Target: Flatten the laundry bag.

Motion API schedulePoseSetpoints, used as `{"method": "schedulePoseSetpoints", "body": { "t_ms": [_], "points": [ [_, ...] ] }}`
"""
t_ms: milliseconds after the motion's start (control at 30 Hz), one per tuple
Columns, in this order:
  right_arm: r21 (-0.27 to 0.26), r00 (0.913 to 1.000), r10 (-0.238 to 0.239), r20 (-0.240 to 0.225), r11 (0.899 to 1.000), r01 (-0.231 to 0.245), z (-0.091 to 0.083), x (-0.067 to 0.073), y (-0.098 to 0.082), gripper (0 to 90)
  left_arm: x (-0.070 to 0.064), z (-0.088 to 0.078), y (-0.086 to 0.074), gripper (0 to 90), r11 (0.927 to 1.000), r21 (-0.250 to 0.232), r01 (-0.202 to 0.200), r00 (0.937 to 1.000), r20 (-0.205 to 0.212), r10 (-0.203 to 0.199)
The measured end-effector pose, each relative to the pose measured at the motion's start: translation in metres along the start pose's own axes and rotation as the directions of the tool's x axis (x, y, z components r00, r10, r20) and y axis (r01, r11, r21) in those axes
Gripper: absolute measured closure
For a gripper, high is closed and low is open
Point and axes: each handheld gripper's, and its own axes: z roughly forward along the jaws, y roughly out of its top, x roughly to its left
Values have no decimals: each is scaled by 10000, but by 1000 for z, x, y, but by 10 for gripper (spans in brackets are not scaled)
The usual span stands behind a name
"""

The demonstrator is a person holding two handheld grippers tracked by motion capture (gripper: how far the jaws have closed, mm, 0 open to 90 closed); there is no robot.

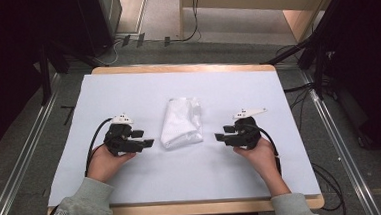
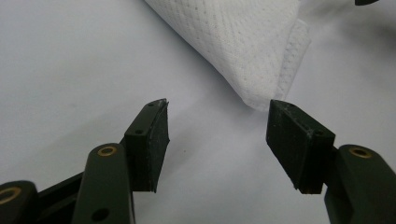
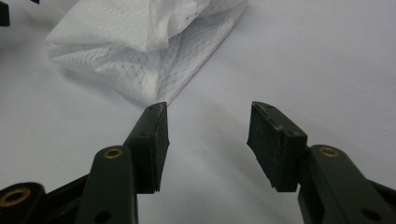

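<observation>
Your counter [image 1: 127, 91] is covered by a pale sheet that stops short of a wooden rim at 12 and at 6 o'clock, and beyond it there is grey floor with metal rails at 3 and 9 o'clock. The folded white cloth [image 1: 181, 122] lies near the middle of the counter, with bare surface all round it; the widest open stretches are toward 12 o'clock and out to both side edges. Your left gripper [image 1: 148, 142] sits at 9 o'clock of the cloth, pointing at it, and your right gripper [image 1: 219, 137] at 3 o'clock, pointing back. Both are close beside the cloth's lower half. In the left gripper view the fingers [image 2: 149, 140] stand wide apart with nothing between them, and the cloth's corner [image 2: 259, 100] lies just at the tip of one finger; contact there cannot be told. In the right gripper view the fingers [image 3: 149, 144] are likewise spread and hold nothing, the cloth's [image 3: 140, 51] nearest corner just ahead of one fingertip.
</observation>
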Motion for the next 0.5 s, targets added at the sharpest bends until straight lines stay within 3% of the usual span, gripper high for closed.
{"method": "schedulePoseSetpoints", "body": {
  "t_ms": [100,233,400,500],
  "points": [
    [75,9997,-213,112,9997,212,1,3,0,485,2,0,0,383,9999,-89,113,9999,46,-112],
    [51,9999,-144,40,9999,144,1,5,-1,485,4,-2,-1,398,9991,-17,429,9989,175,-429],
    [115,9997,-257,-58,9996,257,4,6,-2,488,3,-4,-3,380,9998,-100,183,9998,12,-182],
    [194,9991,-417,122,9990,415,6,6,-1,483,4,-4,-3,370,9999,-101,95,9999,-68,-96]
  ]
}}
